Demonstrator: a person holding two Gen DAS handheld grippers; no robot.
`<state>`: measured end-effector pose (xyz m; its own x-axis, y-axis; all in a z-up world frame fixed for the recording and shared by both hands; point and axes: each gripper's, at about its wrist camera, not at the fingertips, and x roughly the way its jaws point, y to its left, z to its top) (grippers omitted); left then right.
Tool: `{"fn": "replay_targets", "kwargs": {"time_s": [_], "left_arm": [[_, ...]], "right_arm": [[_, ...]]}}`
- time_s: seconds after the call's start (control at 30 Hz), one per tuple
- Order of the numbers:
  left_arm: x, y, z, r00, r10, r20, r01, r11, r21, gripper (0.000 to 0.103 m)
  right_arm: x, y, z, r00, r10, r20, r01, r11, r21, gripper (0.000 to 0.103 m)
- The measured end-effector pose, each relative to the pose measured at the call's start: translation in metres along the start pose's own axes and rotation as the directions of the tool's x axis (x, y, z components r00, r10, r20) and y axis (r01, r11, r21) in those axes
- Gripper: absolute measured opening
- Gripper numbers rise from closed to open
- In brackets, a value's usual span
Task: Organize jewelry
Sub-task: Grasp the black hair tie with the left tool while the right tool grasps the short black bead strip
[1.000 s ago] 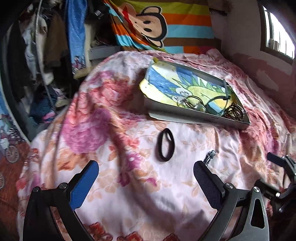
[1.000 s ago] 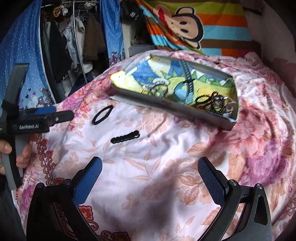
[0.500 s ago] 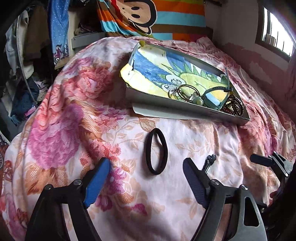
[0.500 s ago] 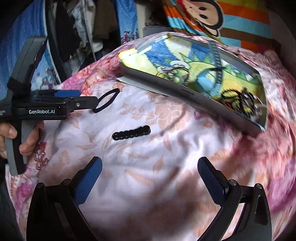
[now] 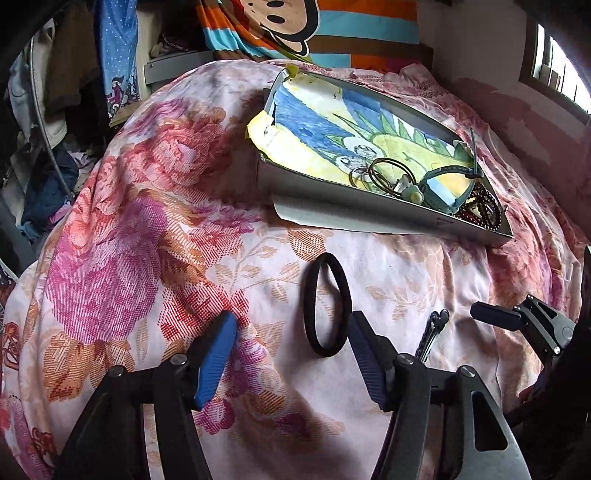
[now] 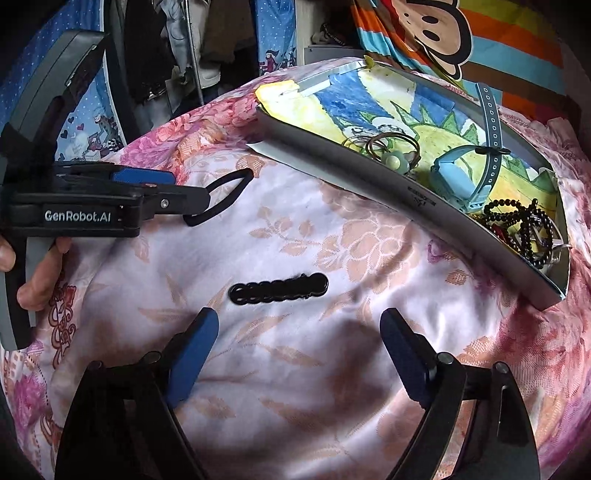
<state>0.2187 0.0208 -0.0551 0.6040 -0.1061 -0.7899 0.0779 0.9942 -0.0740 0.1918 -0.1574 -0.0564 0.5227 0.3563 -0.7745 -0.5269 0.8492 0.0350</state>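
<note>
A black hair tie (image 5: 327,304) lies flat on the flowered bedspread. Its near half sits between the fingers of my left gripper (image 5: 291,317), close to the right pad. The jaws are closing and the pads are clear of the tie. From the right wrist view the left gripper (image 6: 190,190) reaches in over the hair tie (image 6: 221,199). A black beaded clip (image 6: 279,290) lies just beyond the tips of my right gripper (image 6: 299,317), whose jaws are closing with only cloth between them. The same clip (image 5: 432,332) shows to the right of the left gripper.
A grey tray (image 5: 351,210) lined with a coloured drawing stands behind, holding rings, a blue watch (image 6: 458,177) and dark bead bracelets (image 6: 517,225). A person's hand (image 6: 37,280) grips the left handle. Clothes hang at the far left and a striped monkey blanket (image 5: 332,29) lies behind.
Both grippers have come forward and down toward the bedspread with their jaws narrowing. The left one now straddles the near end of the hair tie, and the right one has neared the beaded clip.
</note>
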Motion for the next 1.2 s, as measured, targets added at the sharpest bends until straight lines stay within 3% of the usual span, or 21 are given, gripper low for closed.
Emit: {"fn": "replay_targets", "kwargs": {"time_s": [0.2, 0.4, 0.57, 0.83, 0.9, 0.97, 1.2], "left_arm": [[0.000, -0.001, 0.000, 1.000, -0.003, 0.016, 0.003, 1.000, 0.014, 0.056], [0.004, -0.006, -0.001, 1.000, -0.031, 0.004, 0.031, 0.999, 0.036, 0.037], [0.007, -0.013, -0.003, 0.999, -0.036, -0.006, 0.036, 0.997, 0.071, 0.033], [0.010, -0.011, -0.004, 0.998, -0.049, -0.041, 0.051, 0.998, 0.043, 0.007], [0.008, -0.010, -0.003, 0.997, -0.061, -0.043, 0.062, 0.998, 0.031, 0.006], [0.005, -0.010, -0.002, 0.997, -0.077, -0.029, 0.077, 0.997, 0.022, 0.006], [-0.003, -0.010, 0.000, 0.996, -0.085, 0.008, 0.085, 0.996, 0.013, 0.005]], "right_arm": [[0.009, -0.002, 0.004, 1.000, 0.015, 0.002, -0.015, 1.000, -0.004, 0.079], [0.013, 0.001, 0.007, 0.999, 0.033, 0.008, -0.033, 0.999, -0.026, 0.077], [0.017, 0.001, 0.009, 0.999, 0.049, 0.008, -0.049, 0.998, -0.027, 0.067], [0.015, -0.003, 0.005, 0.999, 0.040, 0.036, -0.040, 0.999, -0.003, 0.054], [0.014, -0.003, 0.003, 0.998, 0.028, 0.048, -0.028, 1.000, -0.003, 0.050], [0.012, -0.003, 0.002, 0.998, 0.015, 0.061, -0.015, 1.000, 0.002, 0.036], [0.010, -0.009, 0.001, 0.998, 0.019, 0.066, -0.021, 0.999, 0.027, 0.029]]}}
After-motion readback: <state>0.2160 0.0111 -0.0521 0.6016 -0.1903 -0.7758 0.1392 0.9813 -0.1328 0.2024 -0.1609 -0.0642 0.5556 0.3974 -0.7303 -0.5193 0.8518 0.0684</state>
